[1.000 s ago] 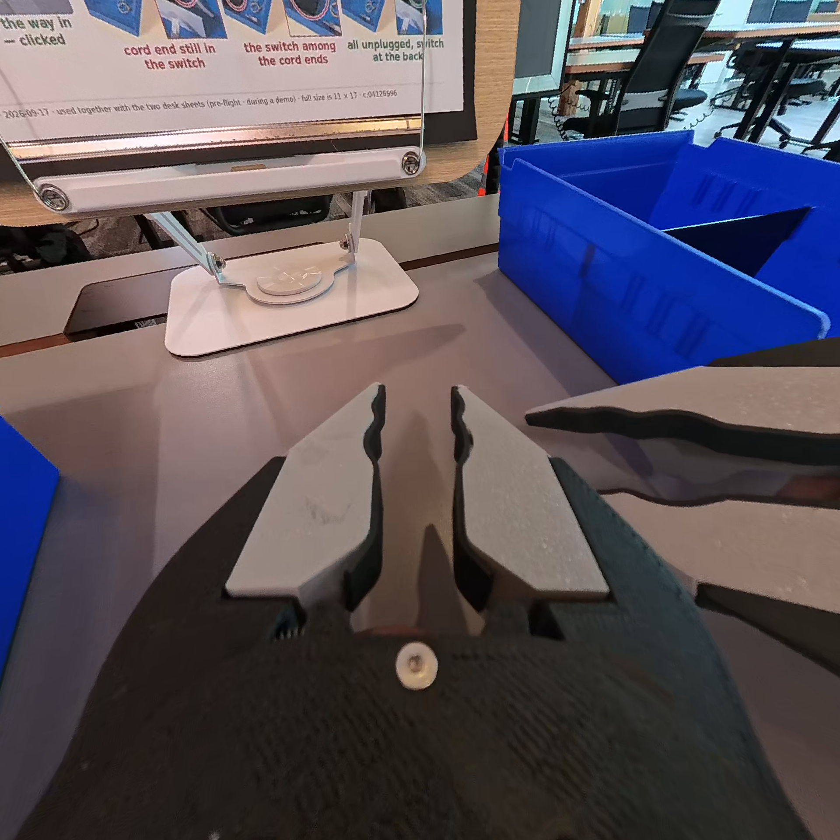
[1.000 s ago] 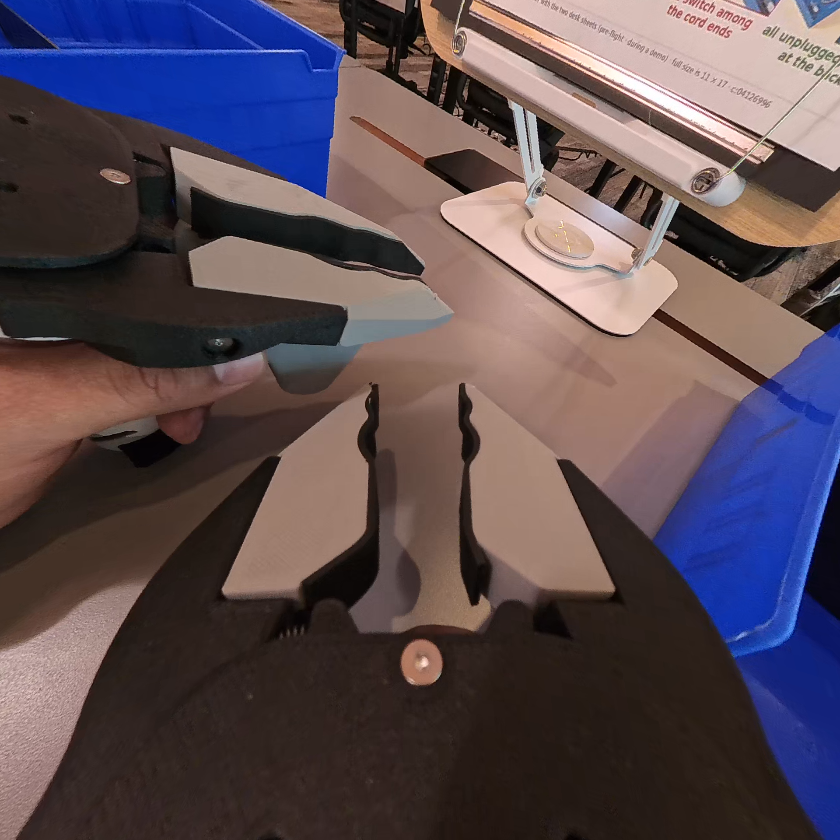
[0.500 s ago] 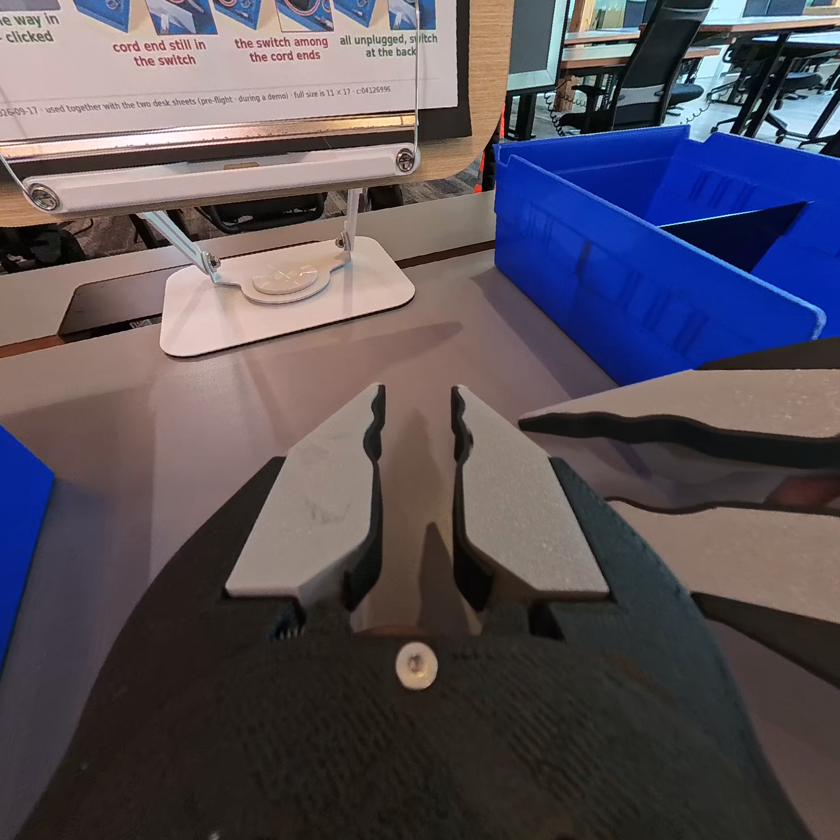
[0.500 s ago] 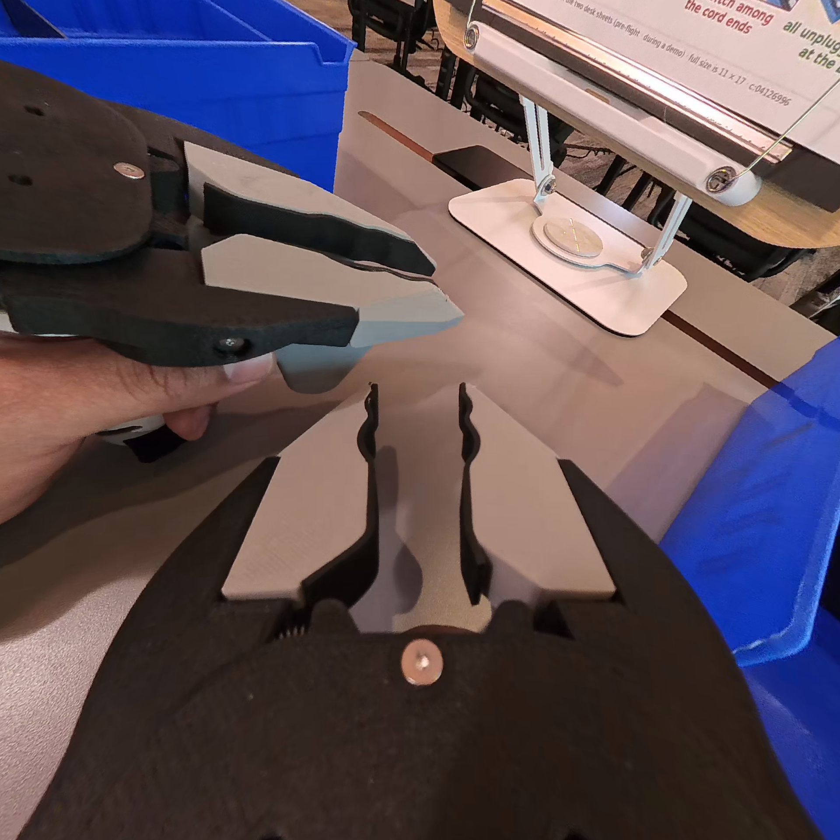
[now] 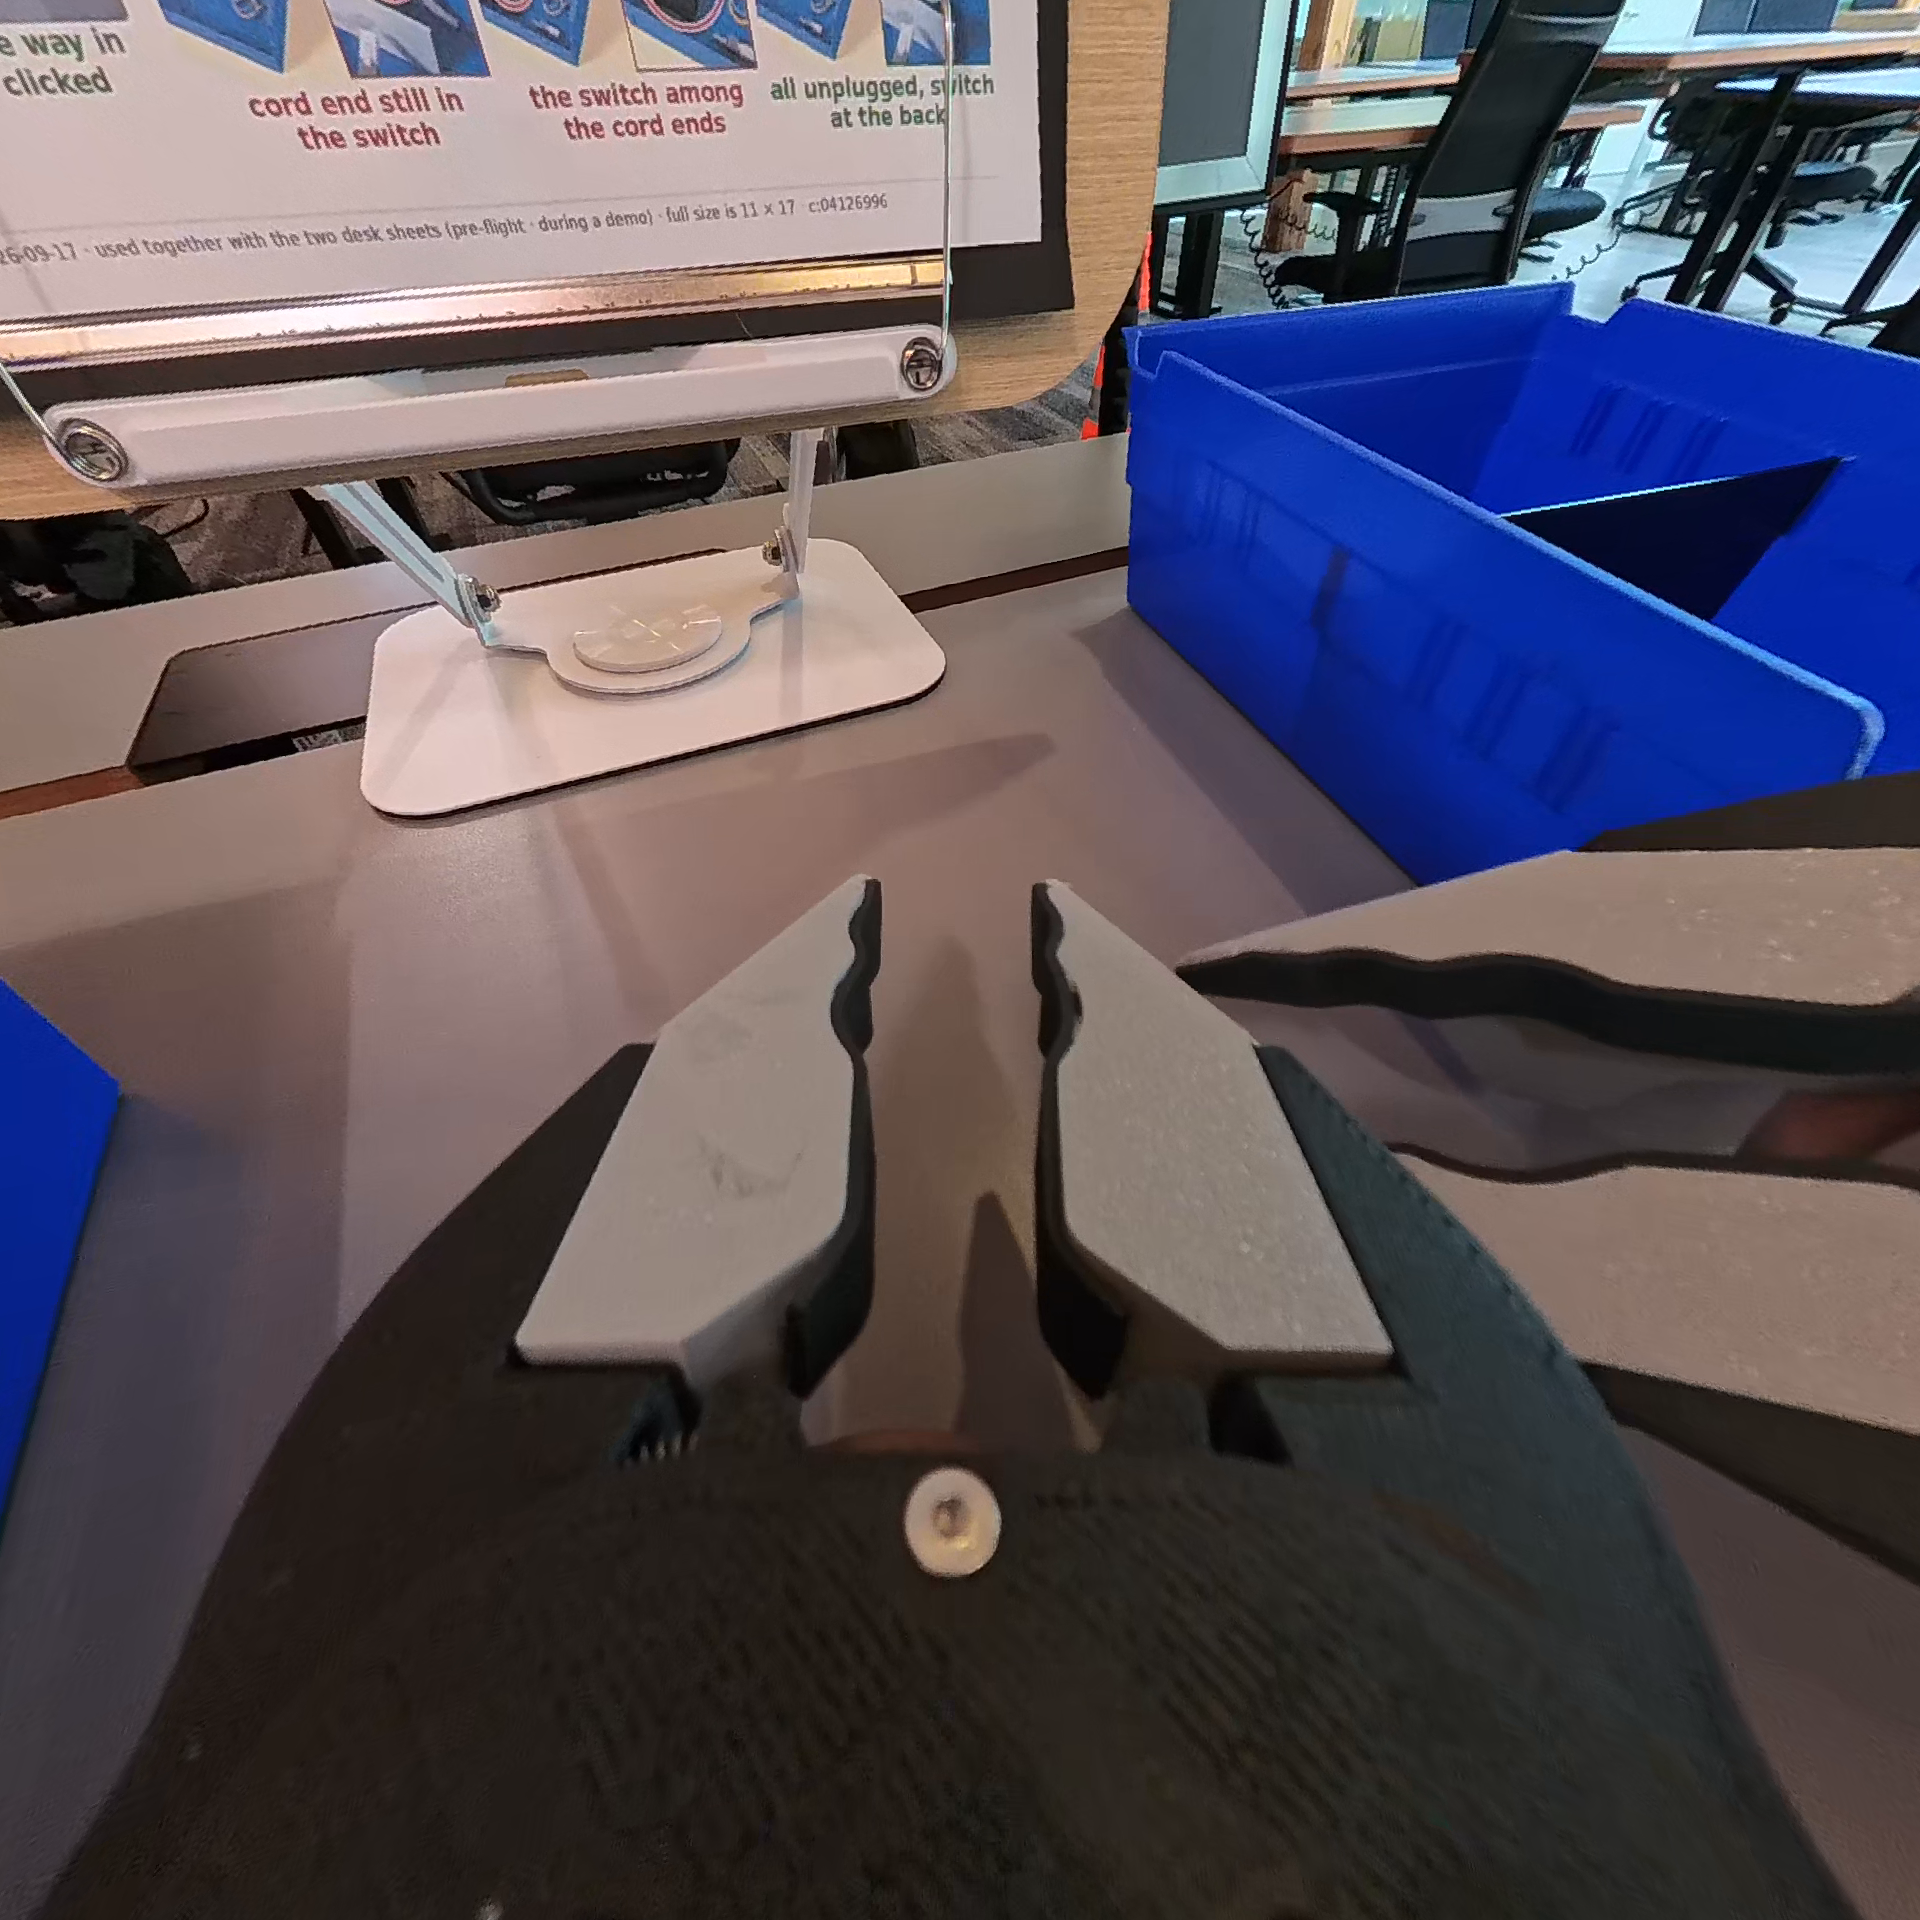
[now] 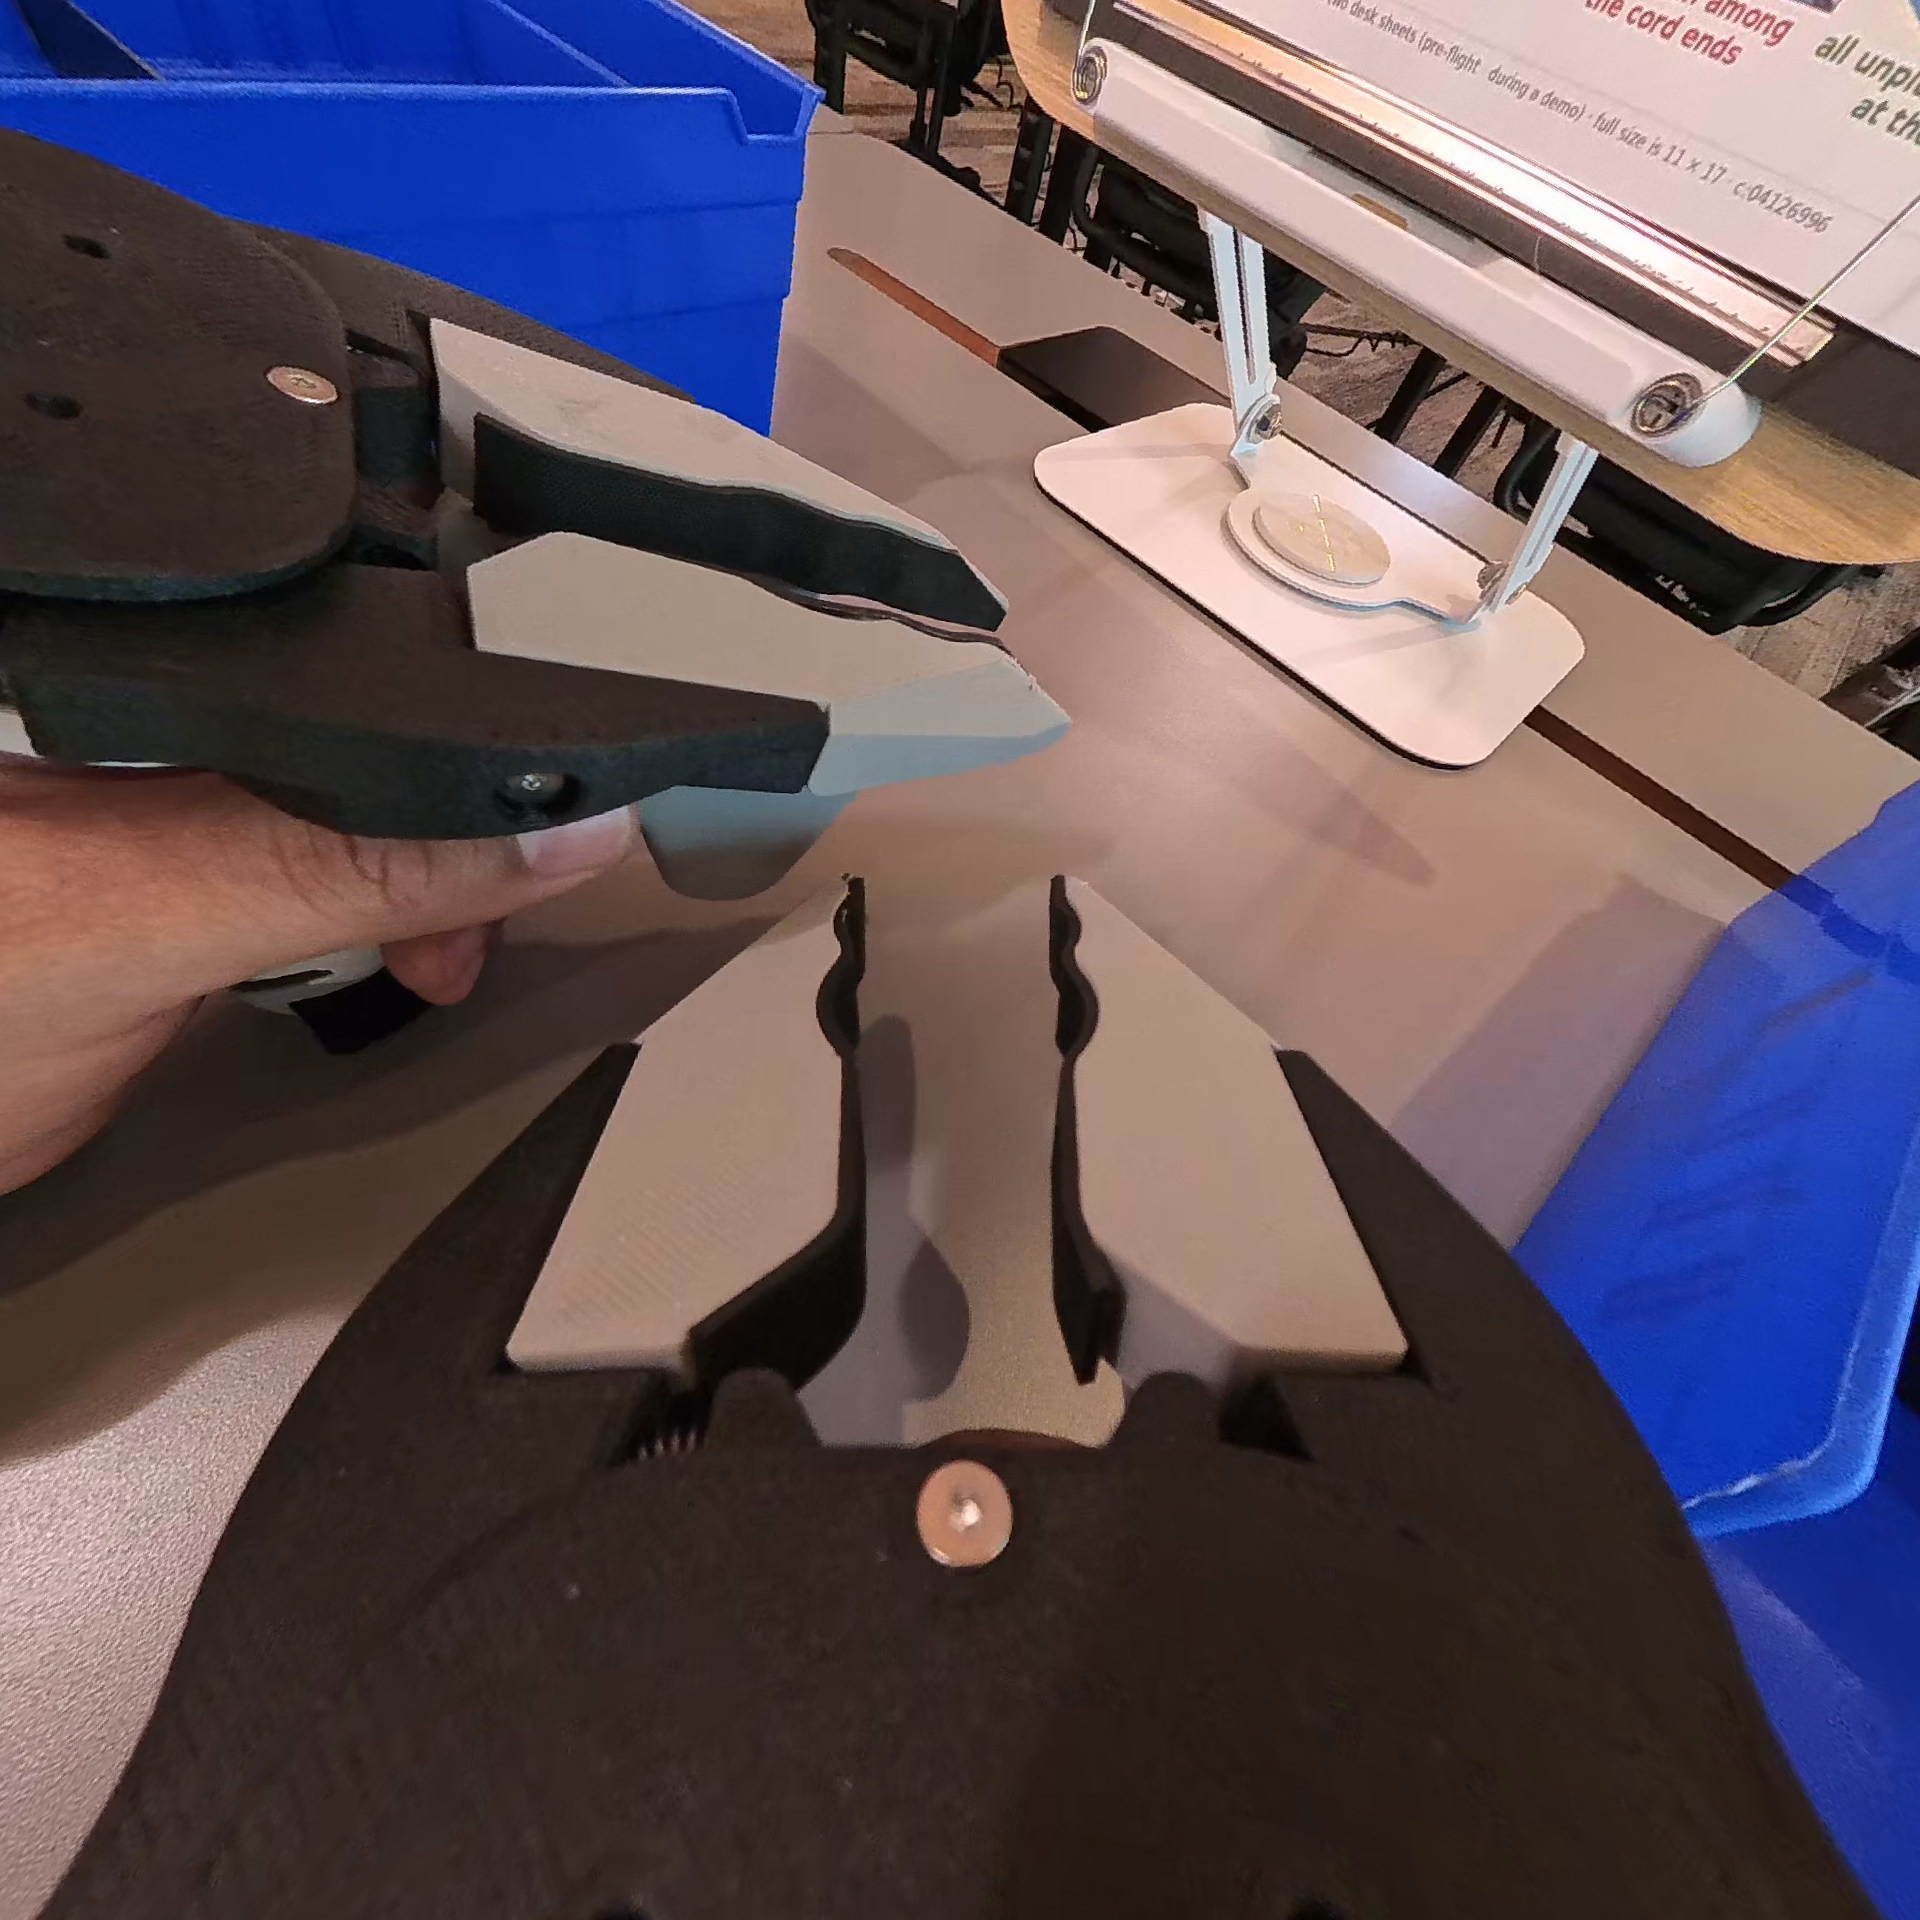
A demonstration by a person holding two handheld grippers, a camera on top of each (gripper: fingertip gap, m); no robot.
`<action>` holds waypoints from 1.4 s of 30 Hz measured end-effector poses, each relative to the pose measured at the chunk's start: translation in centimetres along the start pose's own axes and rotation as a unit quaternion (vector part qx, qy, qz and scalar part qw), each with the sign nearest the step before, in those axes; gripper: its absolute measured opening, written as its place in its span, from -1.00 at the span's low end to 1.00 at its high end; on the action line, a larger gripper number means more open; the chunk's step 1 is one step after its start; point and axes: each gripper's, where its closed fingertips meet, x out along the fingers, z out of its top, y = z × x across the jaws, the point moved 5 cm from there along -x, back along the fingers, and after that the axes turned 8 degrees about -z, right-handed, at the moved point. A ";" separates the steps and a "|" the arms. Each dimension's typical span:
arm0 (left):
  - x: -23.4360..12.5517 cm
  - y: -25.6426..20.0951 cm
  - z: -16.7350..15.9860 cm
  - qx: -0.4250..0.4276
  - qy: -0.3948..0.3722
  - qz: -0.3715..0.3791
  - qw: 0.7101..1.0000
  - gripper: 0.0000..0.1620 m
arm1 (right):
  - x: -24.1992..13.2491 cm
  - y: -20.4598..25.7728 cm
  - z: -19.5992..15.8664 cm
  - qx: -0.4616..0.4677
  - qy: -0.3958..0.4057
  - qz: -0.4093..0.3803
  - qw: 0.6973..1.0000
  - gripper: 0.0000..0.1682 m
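Note:
My left gripper (image 5: 956, 904) is open with a narrow gap and holds nothing. It hovers over the grey table (image 5: 520, 935) and points at the white stand base (image 5: 644, 686). My right gripper (image 6: 954, 904) is also open and empty, low over the table. The two grippers sit close together, angled towards each other. The right one's grey fingers (image 5: 1558, 914) reach in from the right of the left wrist view. The left gripper (image 6: 1023, 670), held by a hand (image 6: 156, 935), crosses the left of the right wrist view just above the right fingertips.
A white stand (image 6: 1320, 582) holds a printed sheet on a board (image 5: 520, 208) at the table's back. A blue bin (image 5: 1455, 675) stands to the right, another blue bin (image 6: 468, 156) to the left, with its corner (image 5: 42, 1195) at the left wrist view's edge. Office chairs stand behind. One gripper's finger ends stand about 5 cm off the other's.
Both views have shifted slightly, so both grippers have drifted a little over the table. The jaws' gaps look unchanged and nothing was picked up.

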 end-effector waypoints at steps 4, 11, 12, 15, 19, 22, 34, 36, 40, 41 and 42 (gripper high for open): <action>0.0 0.0 0.0 0.000 0.000 -0.001 1.000 -0.66 | 0.0 0.0 0.0 -0.001 0.000 0.000 1.000 -0.61; 0.0 0.0 0.0 0.000 0.000 -0.001 1.000 -0.66 | 0.0 0.1 0.0 -0.001 -0.001 0.001 1.000 -0.61; 0.0 0.0 0.0 0.000 0.000 -0.001 1.000 -0.66 | -0.1 0.1 0.1 -0.001 -0.003 0.000 1.000 -0.61; 0.0 0.0 0.0 -0.001 -0.001 0.001 1.000 -0.66 | -0.1 0.0 0.2 0.000 -0.006 -0.001 1.000 -0.61; -0.1 0.2 0.1 -0.002 -0.006 0.009 1.000 -0.66 | -0.2 0.1 0.3 0.000 -0.011 0.003 1.000 -0.60; -0.3 0.6 0.2 -0.006 -0.011 0.020 1.000 -0.68 | -0.2 0.5 0.3 -0.008 -0.010 0.009 1.000 -0.60; -0.2 0.7 0.1 -0.011 -0.009 0.026 1.000 -0.65 | -0.3 0.6 0.4 0.001 -0.017 0.019 1.000 -0.56; -0.2 0.7 0.1 -0.013 -0.009 0.023 1.000 -0.58 | -0.3 0.4 0.4 0.010 -0.019 0.021 1.000 -0.53; -0.3 0.8 0.1 -0.019 -0.011 0.025 0.999 -0.49 | -0.2 0.7 0.3 0.006 -0.014 0.025 1.000 -0.48; -0.3 0.9 0.1 -0.020 -0.011 0.025 0.999 -0.49 | -0.1 0.8 0.2 0.003 -0.012 0.026 1.000 -0.47; -0.3 0.9 0.1 -0.020 -0.011 0.025 0.999 -0.48 | -0.1 0.8 0.2 0.001 -0.012 0.025 1.000 -0.46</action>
